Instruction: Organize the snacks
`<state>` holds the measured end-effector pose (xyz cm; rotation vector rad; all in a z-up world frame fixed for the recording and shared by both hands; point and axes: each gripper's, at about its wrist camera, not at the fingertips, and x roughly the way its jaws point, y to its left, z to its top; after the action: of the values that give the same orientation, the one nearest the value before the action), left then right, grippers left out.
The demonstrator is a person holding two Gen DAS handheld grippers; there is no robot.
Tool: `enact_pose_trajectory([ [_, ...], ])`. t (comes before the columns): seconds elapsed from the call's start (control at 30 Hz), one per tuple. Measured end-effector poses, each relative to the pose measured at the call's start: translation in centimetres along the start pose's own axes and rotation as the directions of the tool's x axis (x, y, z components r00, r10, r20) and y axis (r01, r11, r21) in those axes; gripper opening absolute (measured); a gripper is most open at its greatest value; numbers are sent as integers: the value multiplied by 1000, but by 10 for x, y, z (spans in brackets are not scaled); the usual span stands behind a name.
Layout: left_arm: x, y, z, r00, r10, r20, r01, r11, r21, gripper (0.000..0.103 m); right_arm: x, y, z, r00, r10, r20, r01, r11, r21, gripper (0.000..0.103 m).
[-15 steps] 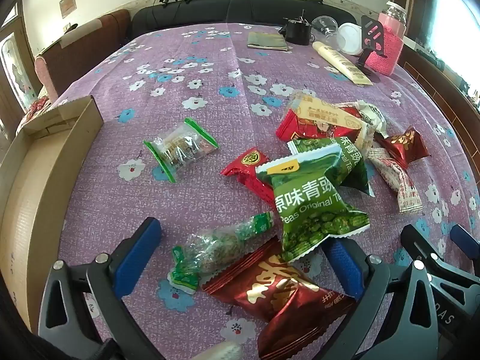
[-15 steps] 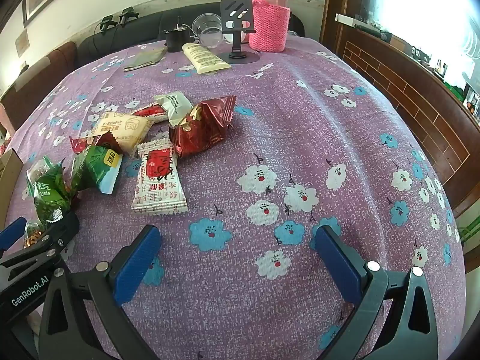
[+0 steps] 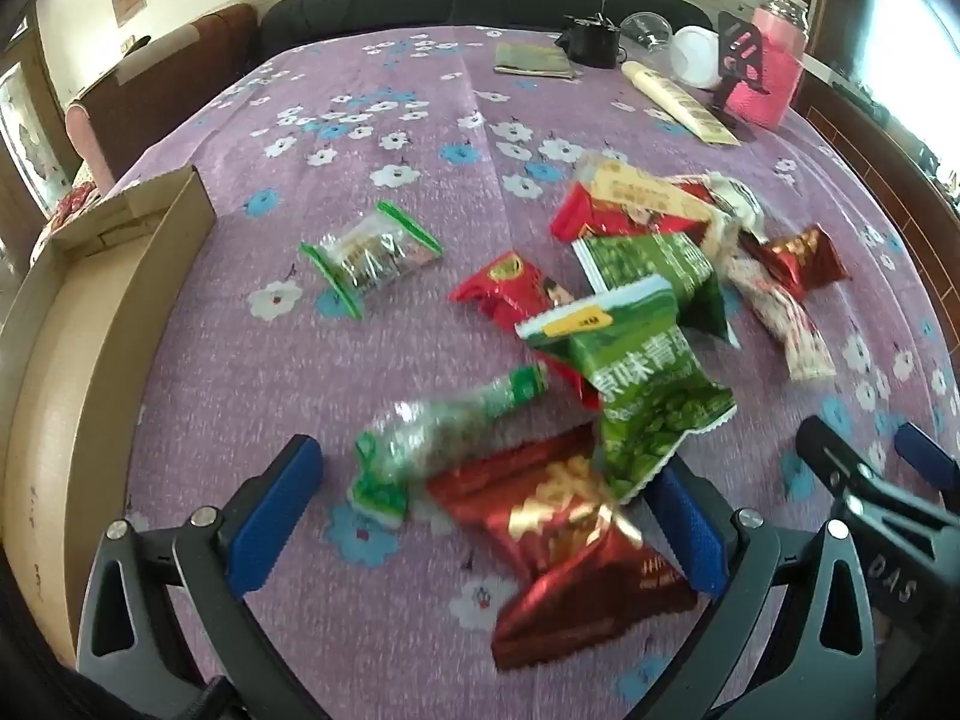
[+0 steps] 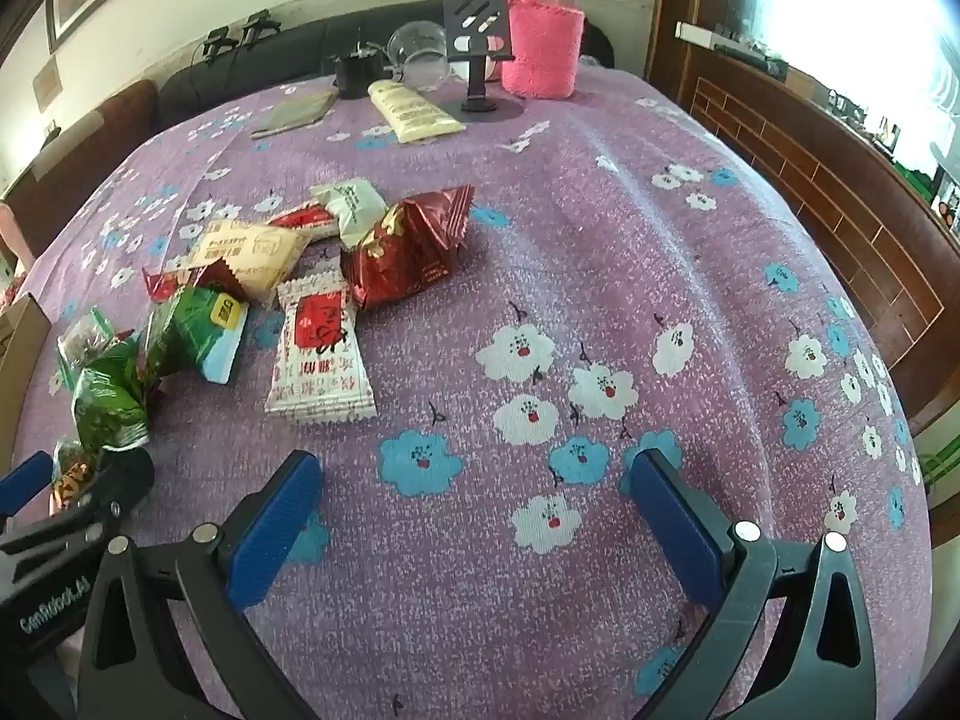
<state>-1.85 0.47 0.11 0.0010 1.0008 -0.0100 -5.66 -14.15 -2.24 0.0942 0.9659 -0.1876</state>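
Observation:
Several snack packets lie on the purple flowered tablecloth (image 3: 420, 138). My left gripper (image 3: 480, 516) is open, its jaws astride a dark red foil packet (image 3: 570, 546) and a clear green-ended packet (image 3: 438, 438). A green pea packet (image 3: 642, 396) lies just beyond. A clear green-edged packet (image 3: 372, 255) lies alone to the left. My right gripper (image 4: 474, 522) is open and empty over bare cloth; a white and red packet (image 4: 318, 354) and a dark red foil packet (image 4: 408, 246) lie ahead to its left.
An open cardboard box (image 3: 66, 324) stands at the table's left edge. At the far end stand a pink-sleeved bottle (image 4: 543, 30), a black phone stand (image 4: 477, 42), a cream tube (image 4: 411, 111) and a glass bowl (image 4: 417, 54). A wooden ledge (image 4: 810, 144) runs along the right.
My left gripper has moved slightly forward and left over the near packets; the view is blurred by motion. My right gripper has barely moved.

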Motion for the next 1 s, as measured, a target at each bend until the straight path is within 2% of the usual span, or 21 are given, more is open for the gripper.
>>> enact_pose_trajectory([
  [0.13, -8, -3, -8, 999, -24, -22, 24, 999, 28, 103, -4, 1, -5, 1000, -9, -15, 9, 1000, -2, 103],
  [0.2, -19, -2, -15, 998, -61, -28, 62, 998, 31, 93, -7, 0, -11, 1000, -17, -7, 17, 1000, 2, 103],
  [0.23, -27, -1, -18, 995, -93, -22, 93, 995, 26, 85, -9, 0, -12, 1000, -17, -5, 18, 1000, 4, 103],
  [0.3, -52, 2, -23, 991, -136, 20, 135, 991, 23, 81, -12, 0, -14, 1000, -22, -4, 22, 1000, -1, 103],
  [0.4, -111, 13, -29, 962, -211, 173, 206, 977, 48, 80, -26, 4, -20, 998, -57, 23, 58, 998, -36, 101],
  [0.43, -137, 21, -32, 940, -258, 224, 252, 966, 53, 80, -35, 4, -23, 998, -55, 43, 57, 998, -39, 100],
  [0.47, -155, 28, -34, 919, -317, 236, 313, 948, 55, 80, -52, 4, -27, 996, -44, 81, 47, 998, -31, 100],
  [0.53, -181, 43, -35, 882, -426, 204, 422, 904, 63, 78, -94, 5, -32, 986, -9, 164, 14, 999, -34, 100],
  [0.57, -193, 50, -34, 866, -460, 198, 457, 887, 63, 75, -119, 5, -35, 976, 5, 220, 4, 999, -42, 100],
  [0.63, -228, 70, -36, 836, -494, 239, 498, 866, 48, 75, -159, 6, -38, 953, 31, 300, -15, 998, -55, 101],
  [0.7, -262, 85, -39, 805, -519, 289, 527, 848, 55, 75, -219, 6, -45, 902, 97, 420, -77, 995, -66, 101],
  [0.73, -287, 95, -42, 792, -516, 327, 525, 848, 66, 75, -244, 6, -47, 876, 112, 470, -86, 993, -75, 102],
  [0.8, -327, 110, -46, 772, -499, 395, 505, 858, 97, 75, -288, 3, -47, 830, 139, 540, -113, 990, -82, 102],
  [0.87, -379, 124, -47, 755, -461, 467, 453, 881, 137, 75, -323, -2, -44, 801, 188, 569, -178, 981, -73, 102],
  [0.9, -393, 126, -44, 751, -446, 486, 434, 889, 146, 75, -336, -6, -44, 787, 215, 579, -214, 974, -71, 102],
  [1.0, -459, 139, -33, 726, -372, 578, 328, 926, 185, 76, -391, -11, -31, 723, 272, 635, -277, 956, -95, 101],
])
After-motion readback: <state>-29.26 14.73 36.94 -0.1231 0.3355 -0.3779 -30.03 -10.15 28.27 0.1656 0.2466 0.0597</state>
